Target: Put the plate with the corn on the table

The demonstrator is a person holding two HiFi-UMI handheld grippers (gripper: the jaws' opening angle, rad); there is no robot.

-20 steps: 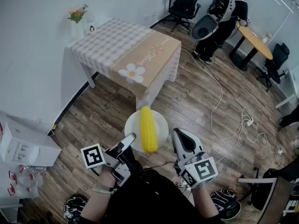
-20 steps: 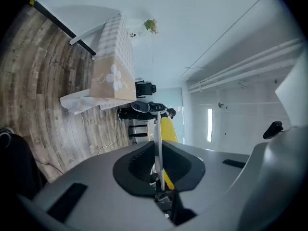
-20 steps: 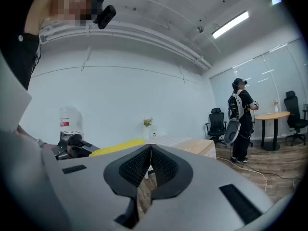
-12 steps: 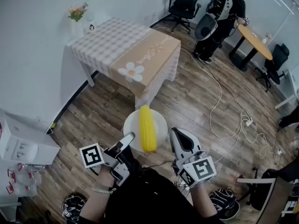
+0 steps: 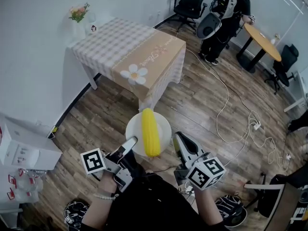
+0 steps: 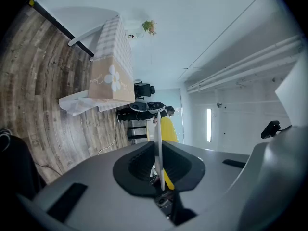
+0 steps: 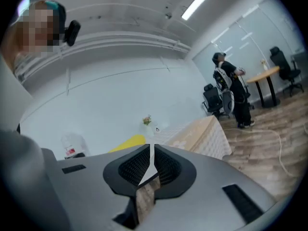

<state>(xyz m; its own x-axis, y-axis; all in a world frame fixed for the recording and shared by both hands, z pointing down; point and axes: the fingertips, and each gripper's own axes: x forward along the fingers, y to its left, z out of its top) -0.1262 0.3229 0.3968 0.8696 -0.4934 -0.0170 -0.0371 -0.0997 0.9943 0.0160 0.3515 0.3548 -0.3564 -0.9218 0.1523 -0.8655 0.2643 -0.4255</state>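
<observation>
A white plate (image 5: pixel 162 123) carries a yellow corn cob (image 5: pixel 149 131) and hangs above the wooden floor, in front of the person's body. My left gripper (image 5: pixel 132 142) is shut on the plate's left rim and my right gripper (image 5: pixel 176 139) is shut on its right rim. In the left gripper view the plate (image 6: pixel 158 129) shows edge-on between the pads, with the corn (image 6: pixel 170 128) behind it. The right gripper view shows the rim (image 7: pixel 151 163) pinched in the jaws and the corn (image 7: pixel 126 142) to the left. The table (image 5: pixel 120 47), with a checked cloth, stands further ahead.
A vase of flowers (image 5: pixel 80 16) stands at the table's far corner. A white cable (image 5: pixel 225 110) trails over the floor at right. A person (image 5: pixel 230 14) stands by a round wooden table (image 5: pixel 262 38) at the back right, near office chairs (image 5: pixel 191 1). A white box (image 5: pixel 24 150) sits at left.
The plate, the corn and both grippers have drifted slightly left and forward together. The right gripper's marker cube has tilted. The person at the back has shifted a little.
</observation>
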